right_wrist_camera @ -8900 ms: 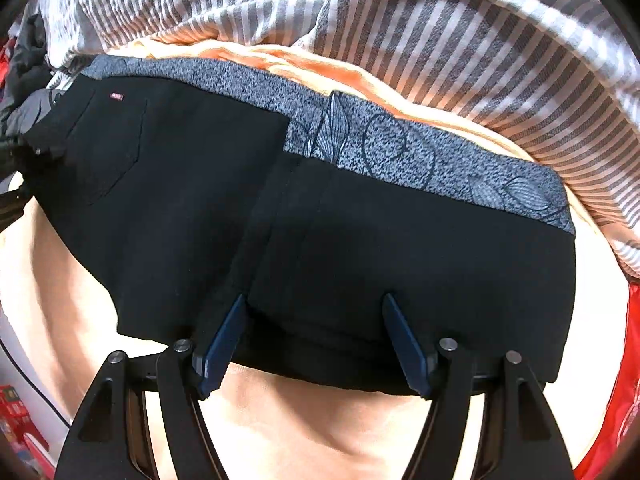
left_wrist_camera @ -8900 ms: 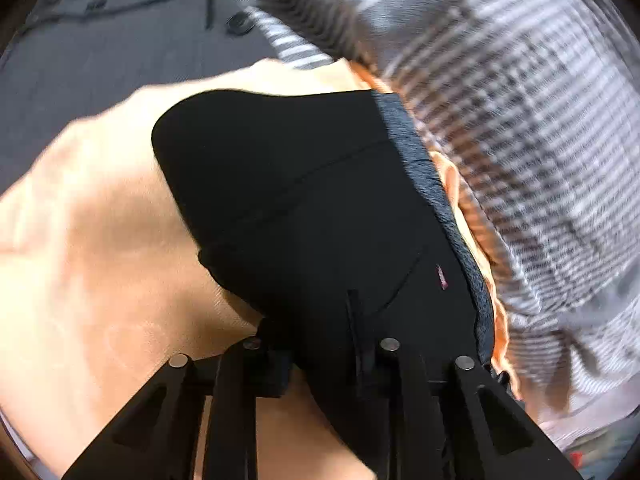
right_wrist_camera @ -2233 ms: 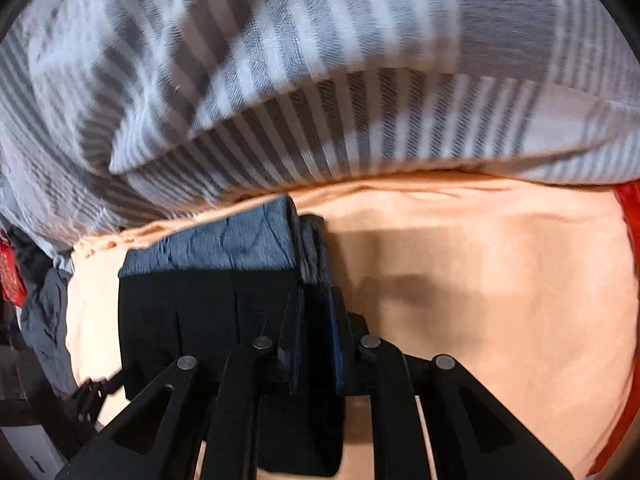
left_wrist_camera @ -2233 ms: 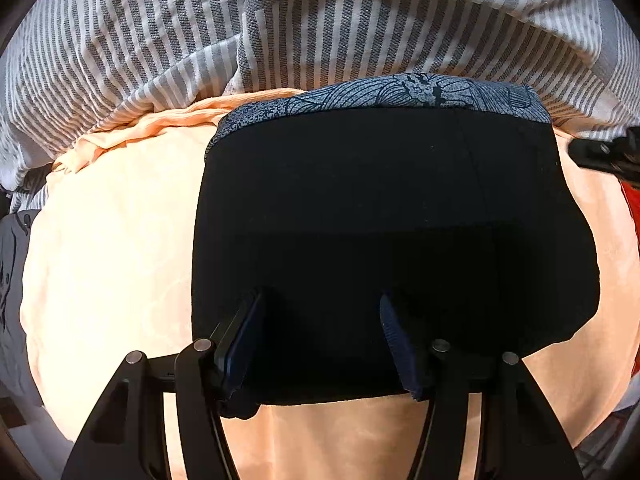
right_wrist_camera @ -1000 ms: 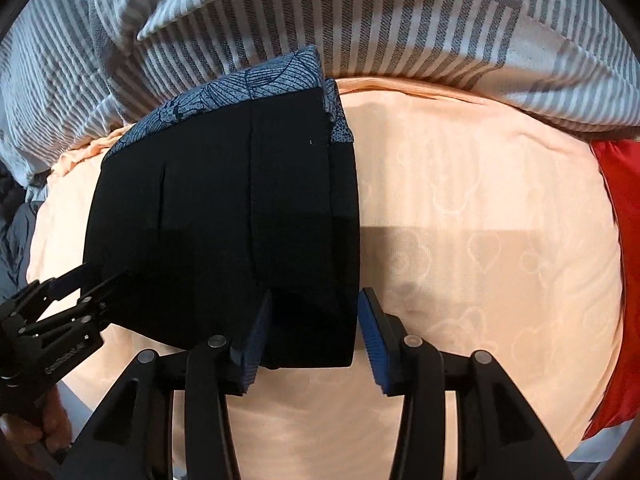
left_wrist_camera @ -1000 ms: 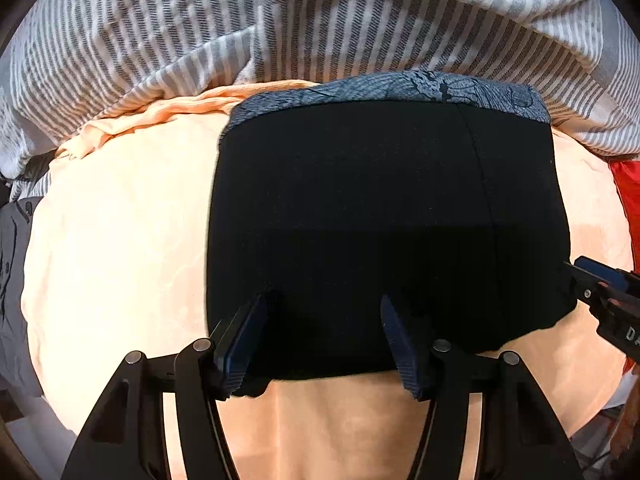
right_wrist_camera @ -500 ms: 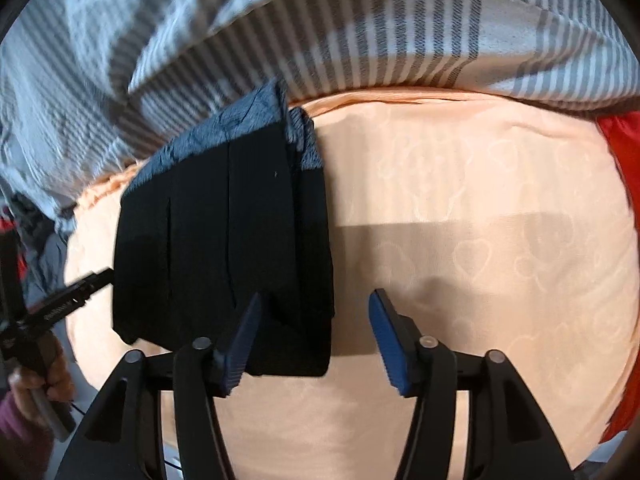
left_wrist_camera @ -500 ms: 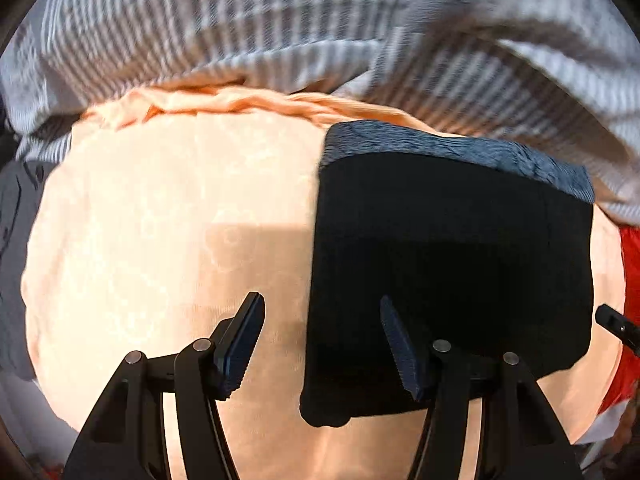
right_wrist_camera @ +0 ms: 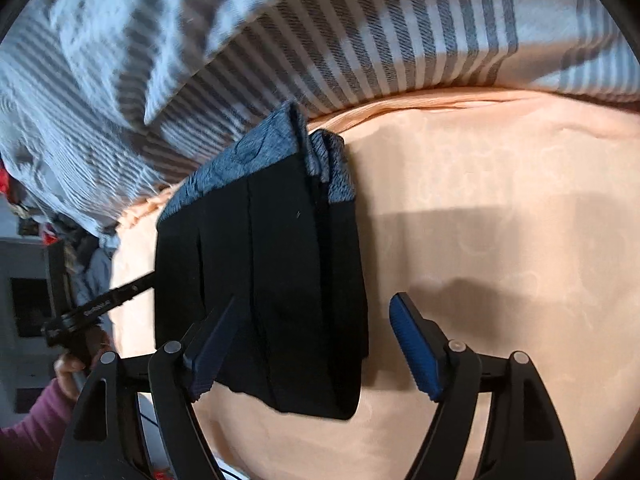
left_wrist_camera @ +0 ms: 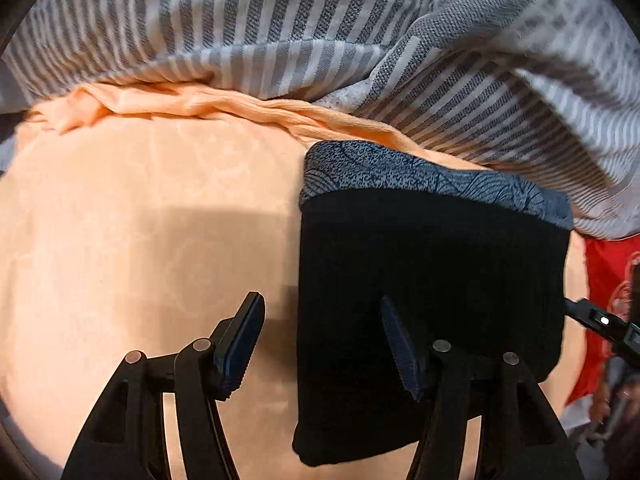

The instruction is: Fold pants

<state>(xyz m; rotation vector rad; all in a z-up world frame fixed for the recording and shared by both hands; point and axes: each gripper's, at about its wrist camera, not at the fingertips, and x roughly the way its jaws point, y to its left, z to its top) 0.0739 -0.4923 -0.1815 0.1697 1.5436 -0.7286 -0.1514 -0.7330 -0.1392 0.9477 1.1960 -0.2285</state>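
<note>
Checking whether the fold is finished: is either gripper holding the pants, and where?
Nothing is held. Left gripper and right gripper are open over the folded pants.

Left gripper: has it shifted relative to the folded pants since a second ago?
Yes. The left gripper has slid leftward: it sat centred over the folded pants, and now straddles their left edge, with one finger over the orange sheet.
</note>
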